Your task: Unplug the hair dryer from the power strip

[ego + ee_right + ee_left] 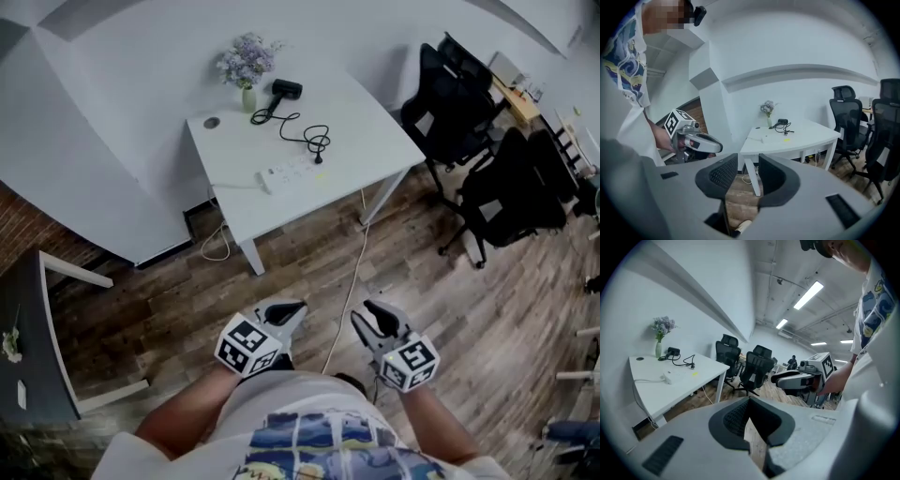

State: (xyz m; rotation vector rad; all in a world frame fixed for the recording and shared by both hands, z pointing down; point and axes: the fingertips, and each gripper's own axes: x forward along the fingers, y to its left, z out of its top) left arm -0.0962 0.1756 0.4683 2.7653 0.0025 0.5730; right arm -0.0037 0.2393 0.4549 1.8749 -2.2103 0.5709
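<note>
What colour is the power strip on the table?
White. The power strip shows best in the head view.

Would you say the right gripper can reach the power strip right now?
Probably not yet: the right gripper is well short of the power strip on the table, though nothing blocks the way.

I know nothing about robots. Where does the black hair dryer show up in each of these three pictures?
Head view: the hair dryer is top centre, at the far edge of the white table, just right of the flower vase.
Left gripper view: far left and small, right of the flower vase.
Right gripper view: near the centre, right of the flower vase.
Shared landmark: the flower vase.
</note>
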